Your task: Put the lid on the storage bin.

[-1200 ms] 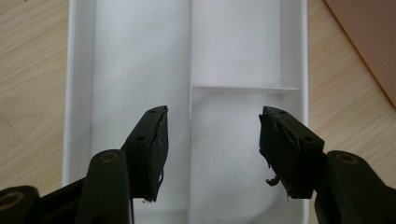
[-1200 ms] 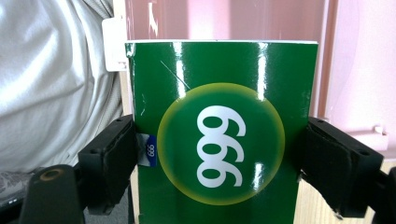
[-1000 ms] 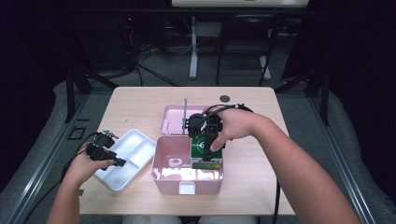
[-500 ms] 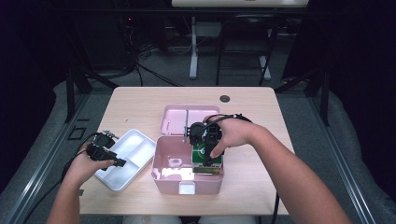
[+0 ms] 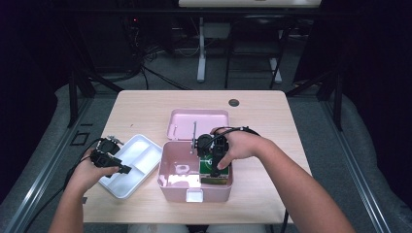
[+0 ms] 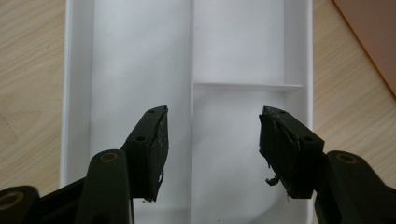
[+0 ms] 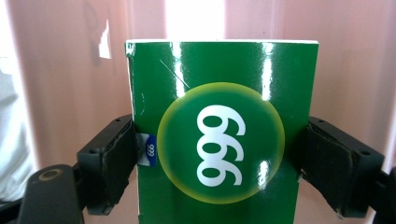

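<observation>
Glossy green carton (image 7: 223, 135) marked 999 sits clamped in right tongs (image 7: 219, 158); left tongs (image 6: 212, 149) gape over white tray (image 6: 140, 60).

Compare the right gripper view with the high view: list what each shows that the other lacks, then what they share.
The right gripper view alone shows the print on the green box: a yellow-rimmed circle with white digits, and both black jaws pressed against the box's sides.

The high view alone shows the white divided tray, the left gripper over it, the pink lid lying on the wooden table, and both forearms.

Both show the green box inside the pink box, held by the right gripper.
</observation>
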The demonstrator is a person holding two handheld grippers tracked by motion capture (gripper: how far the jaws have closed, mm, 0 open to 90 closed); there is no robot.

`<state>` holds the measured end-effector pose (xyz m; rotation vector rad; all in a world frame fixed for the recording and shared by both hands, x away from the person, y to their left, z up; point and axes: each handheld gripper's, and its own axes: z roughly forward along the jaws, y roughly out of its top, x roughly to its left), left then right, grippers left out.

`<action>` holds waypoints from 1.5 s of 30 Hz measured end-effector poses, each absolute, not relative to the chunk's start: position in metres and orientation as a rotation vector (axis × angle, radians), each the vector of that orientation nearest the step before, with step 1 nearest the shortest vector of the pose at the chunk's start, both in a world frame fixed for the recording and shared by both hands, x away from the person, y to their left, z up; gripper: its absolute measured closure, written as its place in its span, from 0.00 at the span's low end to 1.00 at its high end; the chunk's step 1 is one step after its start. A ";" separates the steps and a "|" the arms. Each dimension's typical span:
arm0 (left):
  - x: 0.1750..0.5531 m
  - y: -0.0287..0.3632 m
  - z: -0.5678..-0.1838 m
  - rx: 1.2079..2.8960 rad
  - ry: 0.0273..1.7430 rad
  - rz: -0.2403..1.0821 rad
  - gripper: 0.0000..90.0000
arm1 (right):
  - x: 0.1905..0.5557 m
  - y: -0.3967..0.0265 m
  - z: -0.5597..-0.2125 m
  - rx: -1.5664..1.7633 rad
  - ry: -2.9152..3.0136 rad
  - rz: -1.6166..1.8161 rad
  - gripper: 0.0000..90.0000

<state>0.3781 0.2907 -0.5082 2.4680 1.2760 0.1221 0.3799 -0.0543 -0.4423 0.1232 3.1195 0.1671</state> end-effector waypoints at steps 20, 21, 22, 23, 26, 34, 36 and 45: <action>0.379 0.290 -0.510 2.476 1.270 0.115 0.48 | 0.385 -0.055 -0.467 0.153 3.135 0.119 0.17; 0.379 0.290 -0.510 2.476 1.271 0.115 0.48 | 0.385 -0.055 -0.468 0.154 3.134 0.118 0.17; 0.379 0.290 -0.510 2.476 1.271 0.116 0.47 | 0.385 -0.055 -0.468 0.155 3.130 0.114 0.17; 0.379 0.290 -0.510 2.474 1.272 0.116 0.48 | 0.386 -0.055 -0.469 0.152 3.127 0.108 0.16; 0.378 0.290 -0.510 2.472 1.277 0.116 0.48 | 0.386 -0.056 -0.469 0.157 3.119 0.119 0.13; 0.378 0.291 -0.509 2.477 1.271 0.119 0.48 | 0.383 -0.057 -0.458 0.173 3.120 0.161 0.14; 0.377 0.291 -0.509 2.471 1.273 0.118 0.48 | 0.382 -0.059 -0.454 0.179 3.113 0.180 0.15; 0.378 0.291 -0.511 2.478 1.274 0.111 0.48 | 0.373 -0.073 -0.428 0.229 3.072 0.266 0.16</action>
